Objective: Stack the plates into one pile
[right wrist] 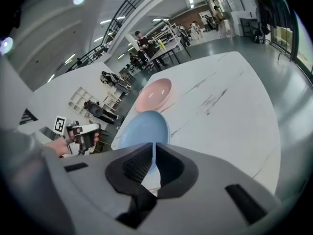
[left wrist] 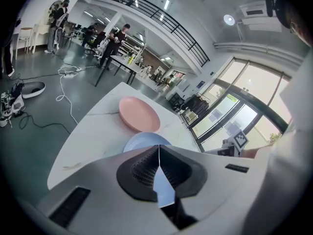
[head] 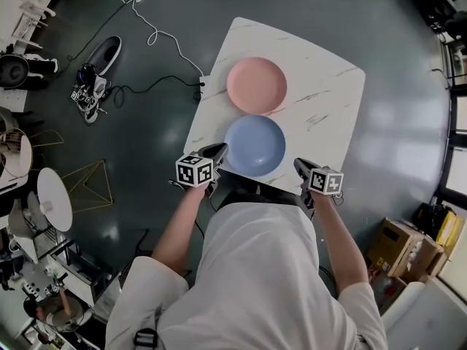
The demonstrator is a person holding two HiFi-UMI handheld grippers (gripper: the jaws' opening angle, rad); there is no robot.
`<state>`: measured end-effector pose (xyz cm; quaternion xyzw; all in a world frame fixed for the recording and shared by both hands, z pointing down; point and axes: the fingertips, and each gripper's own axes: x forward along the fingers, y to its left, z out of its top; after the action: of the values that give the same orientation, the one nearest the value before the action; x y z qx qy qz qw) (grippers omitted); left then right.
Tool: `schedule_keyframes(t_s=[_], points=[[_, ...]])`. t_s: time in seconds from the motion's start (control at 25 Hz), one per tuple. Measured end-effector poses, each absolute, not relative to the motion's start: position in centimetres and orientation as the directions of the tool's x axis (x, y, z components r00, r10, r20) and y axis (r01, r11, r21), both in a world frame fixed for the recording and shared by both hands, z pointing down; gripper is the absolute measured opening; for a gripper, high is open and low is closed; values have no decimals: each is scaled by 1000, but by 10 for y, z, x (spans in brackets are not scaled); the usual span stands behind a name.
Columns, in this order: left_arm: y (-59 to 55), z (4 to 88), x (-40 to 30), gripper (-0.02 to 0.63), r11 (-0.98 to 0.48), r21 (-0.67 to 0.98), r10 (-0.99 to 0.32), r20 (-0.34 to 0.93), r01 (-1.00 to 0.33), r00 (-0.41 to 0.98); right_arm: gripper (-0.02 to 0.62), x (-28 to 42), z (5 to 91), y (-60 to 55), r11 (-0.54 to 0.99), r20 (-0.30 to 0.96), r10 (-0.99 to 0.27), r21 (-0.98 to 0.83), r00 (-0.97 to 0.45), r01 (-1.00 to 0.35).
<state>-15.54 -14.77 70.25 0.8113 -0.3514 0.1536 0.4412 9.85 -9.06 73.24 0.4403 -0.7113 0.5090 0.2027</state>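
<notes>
Left tool (head: 217,151) and right tool (head: 300,165), both closed and empty, flank the blue plate (head: 255,145).

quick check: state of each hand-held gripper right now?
Left hand-held gripper: closed, holding nothing.
Right hand-held gripper: closed but for a thin slit, holding nothing.

No legible text seems visible anywhere.

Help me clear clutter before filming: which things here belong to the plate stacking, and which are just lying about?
Job: pink plate, blue plate, table.
Lying about: white cable on the floor, cardboard boxes, gold wire frame.
</notes>
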Motion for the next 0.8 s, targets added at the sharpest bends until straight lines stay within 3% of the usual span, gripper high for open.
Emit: schedule_keyframes(t_s=[0.16,0.48,0.8], points=[[-169,701,-146,15,-370,614,-446,541,-698,713,37,92,718,-90,170,701,-420,-563,-576,-809],[-213,715,-142,15,-311,650,-460,535,-694,708,37,100,719,-100,172,684,-436,-574,-585,-800],[-237,754,-140,15,-233,644,-405,617,-728,675,37,97,730,-101,188,690,-411,-576,-596,-796]])
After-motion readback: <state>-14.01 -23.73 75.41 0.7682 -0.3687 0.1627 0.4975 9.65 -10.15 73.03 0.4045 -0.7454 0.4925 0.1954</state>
